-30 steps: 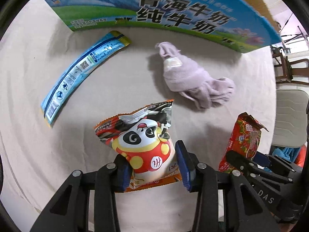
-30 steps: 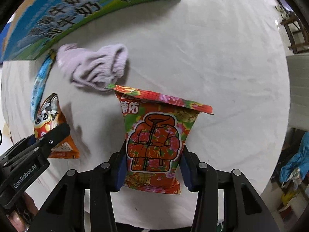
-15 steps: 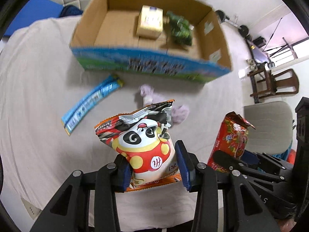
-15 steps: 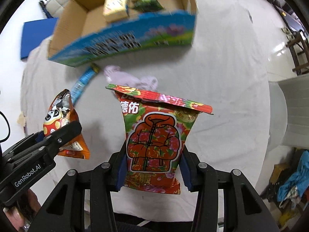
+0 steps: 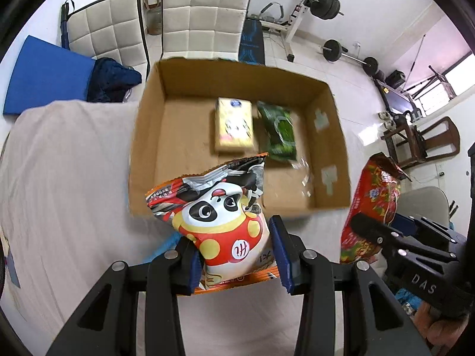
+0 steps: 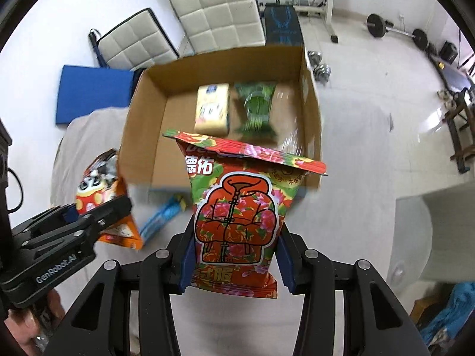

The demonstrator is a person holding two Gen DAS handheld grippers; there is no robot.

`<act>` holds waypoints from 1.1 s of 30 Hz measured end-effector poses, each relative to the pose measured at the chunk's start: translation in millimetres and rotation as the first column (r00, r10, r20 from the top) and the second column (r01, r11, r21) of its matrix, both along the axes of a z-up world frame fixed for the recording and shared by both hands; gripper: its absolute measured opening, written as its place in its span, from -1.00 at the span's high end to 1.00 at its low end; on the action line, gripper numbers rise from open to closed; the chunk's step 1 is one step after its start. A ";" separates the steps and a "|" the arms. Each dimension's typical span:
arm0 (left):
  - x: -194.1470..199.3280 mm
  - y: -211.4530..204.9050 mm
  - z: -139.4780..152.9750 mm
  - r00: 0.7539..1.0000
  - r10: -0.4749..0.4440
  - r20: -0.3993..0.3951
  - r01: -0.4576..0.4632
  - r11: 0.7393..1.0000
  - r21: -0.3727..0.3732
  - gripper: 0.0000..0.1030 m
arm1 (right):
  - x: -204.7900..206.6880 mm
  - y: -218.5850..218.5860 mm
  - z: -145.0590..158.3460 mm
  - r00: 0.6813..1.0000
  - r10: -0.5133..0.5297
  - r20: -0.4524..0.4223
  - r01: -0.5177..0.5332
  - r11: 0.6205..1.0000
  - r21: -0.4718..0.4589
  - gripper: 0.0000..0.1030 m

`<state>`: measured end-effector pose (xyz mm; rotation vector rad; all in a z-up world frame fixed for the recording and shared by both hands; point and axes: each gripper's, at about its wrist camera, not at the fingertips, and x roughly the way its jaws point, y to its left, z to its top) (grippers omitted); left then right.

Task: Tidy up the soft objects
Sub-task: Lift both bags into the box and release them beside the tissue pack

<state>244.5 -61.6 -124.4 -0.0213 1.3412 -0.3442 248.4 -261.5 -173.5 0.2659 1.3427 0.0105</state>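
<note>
Left gripper (image 5: 236, 255): black plastic frame with blue pads, jaws closed partway onto the lower part of the panda bag, which stands upright between them.
Panda bag (image 5: 219, 222): glossy, puffed foil pouch, crinkled along its top seal; white, red and yellow cartoon panda on the front, orange strip along the bottom edge. It is held up in the air, in front of the near wall of the box.
Right gripper (image 6: 233, 259): same black frame and blue pads, jaws pinching the sides of the red bag near its base.
Red bag (image 6: 237, 219): shiny plastic pouch, printed with a red flowered padded jacket on green; flat, wide top seal tilted down to the right. Held upright above the cloth, just short of the box.
Cloth (image 5: 68, 178): pale beige fabric, softly wrinkled, covering the table under both tools.
Blue packet (image 6: 161, 215): long, narrow, flat wrapper lying on the cloth near the box's front wall.
Box (image 5: 148, 136): open brown corrugated cardboard, rectangular, plain walls with pale tape patches on the right side.
Yellow pack (image 5: 234, 124): soft rectangular block lying flat on the box floor.
Green pack (image 5: 277, 132): glossy green wrapper just beside the yellow pack, to its right.
Chairs (image 5: 204, 14): two white quilted backs beyond the box.
</note>
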 end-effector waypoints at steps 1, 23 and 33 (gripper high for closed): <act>11.1 0.7 -1.5 1.000 0.000 -0.004 0.000 1.000 0.011 0.27 | 12.1 -3.2 -6.1 1.000 -0.004 -0.003 0.004 1.000 -0.003 0.06; 165.3 -11.0 -123.8 0.976 -0.012 -0.216 0.049 0.984 0.170 0.27 | 119.2 30.4 -165.1 0.953 0.076 -0.292 -0.082 0.997 -0.007 0.06; 184.7 -21.0 -142.3 0.967 -0.043 -0.251 0.089 0.980 0.178 0.25 | 122.8 35.0 -193.7 0.918 0.104 -0.384 -0.113 0.994 -0.002 0.05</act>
